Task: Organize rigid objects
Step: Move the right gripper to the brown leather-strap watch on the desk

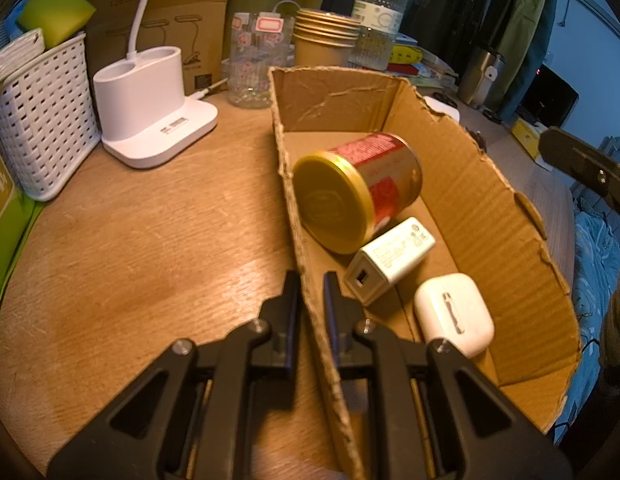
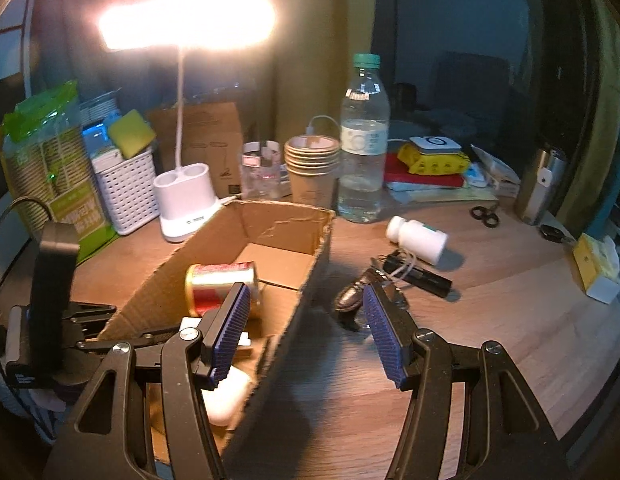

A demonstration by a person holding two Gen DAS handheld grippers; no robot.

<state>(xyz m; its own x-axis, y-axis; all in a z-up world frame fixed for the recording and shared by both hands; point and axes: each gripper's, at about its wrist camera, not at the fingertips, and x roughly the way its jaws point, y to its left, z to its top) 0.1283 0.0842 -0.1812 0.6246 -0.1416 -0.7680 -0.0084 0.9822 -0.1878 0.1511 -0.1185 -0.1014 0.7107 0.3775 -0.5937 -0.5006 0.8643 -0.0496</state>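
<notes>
A cardboard box point(image 1: 490, 208) stands on the wooden table. My left gripper point(image 1: 312, 280) is shut on the box's near left wall. Inside lie a red and gold can point(image 1: 362, 188) on its side, a white charger point(image 1: 390, 260) and a white earbud case point(image 1: 454, 314). In the right wrist view the box point(image 2: 310, 280) sits left of centre, with the can point(image 2: 221, 280) and the earbud case point(image 2: 225, 400) inside. My right gripper point(image 2: 305, 316) is open and empty above the box's right wall. A white pill bottle point(image 2: 418, 238), a black stick-shaped object point(image 2: 426, 276) and a dark small object point(image 2: 350, 298) lie on the table to the right.
At the back stand a white desk lamp base point(image 1: 149, 108), a white woven basket point(image 1: 41, 116), a clear glass point(image 1: 255, 64), stacked paper cups point(image 2: 312, 168) and a water bottle point(image 2: 362, 140). Scissors point(image 2: 486, 214), books point(image 2: 426, 176), a steel flask point(image 2: 542, 184) and a yellow box point(image 2: 598, 268) are at the right.
</notes>
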